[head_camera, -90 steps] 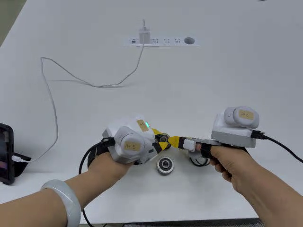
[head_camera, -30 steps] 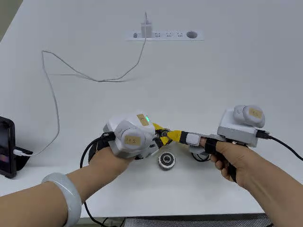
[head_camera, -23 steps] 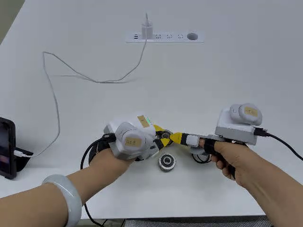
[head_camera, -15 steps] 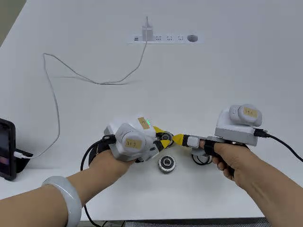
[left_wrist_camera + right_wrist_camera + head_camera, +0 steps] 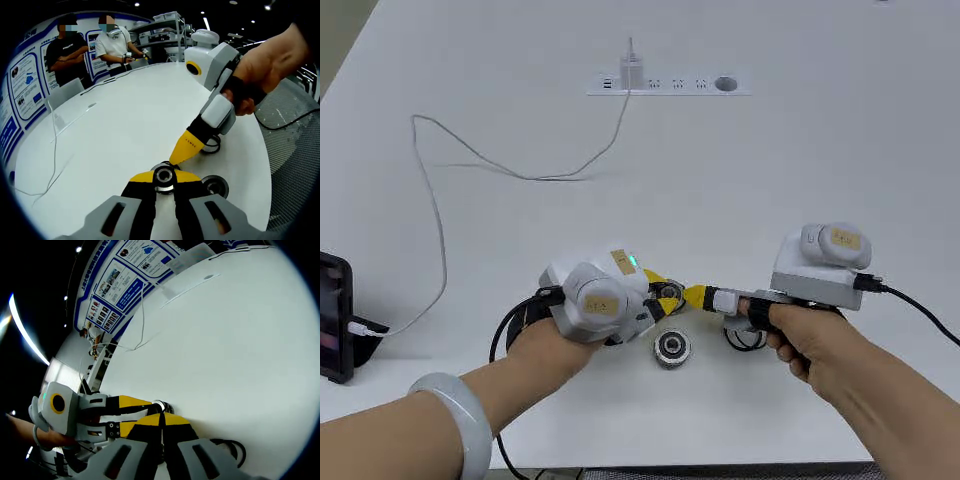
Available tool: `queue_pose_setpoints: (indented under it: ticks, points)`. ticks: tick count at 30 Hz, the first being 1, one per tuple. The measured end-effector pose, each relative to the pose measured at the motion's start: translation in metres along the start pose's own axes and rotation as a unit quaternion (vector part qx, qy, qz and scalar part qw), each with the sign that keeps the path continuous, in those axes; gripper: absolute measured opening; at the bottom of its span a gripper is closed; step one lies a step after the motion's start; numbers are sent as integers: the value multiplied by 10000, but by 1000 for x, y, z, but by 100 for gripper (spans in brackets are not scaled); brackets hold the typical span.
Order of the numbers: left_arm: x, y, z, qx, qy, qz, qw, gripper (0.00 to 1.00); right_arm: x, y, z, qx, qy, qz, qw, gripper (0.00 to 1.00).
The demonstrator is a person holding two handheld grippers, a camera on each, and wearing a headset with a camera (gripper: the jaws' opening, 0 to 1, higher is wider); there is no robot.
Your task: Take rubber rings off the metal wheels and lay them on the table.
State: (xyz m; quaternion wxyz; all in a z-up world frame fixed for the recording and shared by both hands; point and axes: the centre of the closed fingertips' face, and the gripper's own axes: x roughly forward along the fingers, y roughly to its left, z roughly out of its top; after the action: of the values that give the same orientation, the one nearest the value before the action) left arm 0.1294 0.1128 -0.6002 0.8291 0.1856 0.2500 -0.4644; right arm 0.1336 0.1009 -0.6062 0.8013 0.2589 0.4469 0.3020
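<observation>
The white desk carries everything, and the work sits at its near edge. The left gripper has its jaws narrowed onto a small metal wheel, clamping it by the sides just above the surface, with the hub face turned up.

The right gripper comes in nose to nose from the opposite side. Its yellow jaws are pressed together into one wedge, and the tip touches the far rim of the held wheel. Whether any rubber is caught between them is too small to tell.

A second wheel lies flat on the desk just in front of the two tips. A few black rubber rings lie loose under the body of the right gripper.

The move ahead turns on one line. The held wheel is dead ahead of the right tip, and that tip meets the rim edge-on, so the ring would likely have to be picked up there and drawn off rightward, toward the loose rings, while the left gripper holds firm.
</observation>
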Motion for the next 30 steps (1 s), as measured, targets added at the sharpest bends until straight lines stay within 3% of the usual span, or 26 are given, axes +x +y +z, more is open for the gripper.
queue_pose_setpoints:
  ticks: [18,25,30]
  points:
    - [0,0,-1,12,-18,-8,10000,12,-1,8,-1,96,-125,134,9998,1]
    - [0,0,-1,2,-30,-5,10000,12,-1,22,-3,83,-131,270,9995,1]
    - [0,0,-1,3,-33,-9,10000,12,-2,19,-1,123,-156,282,9994,1]
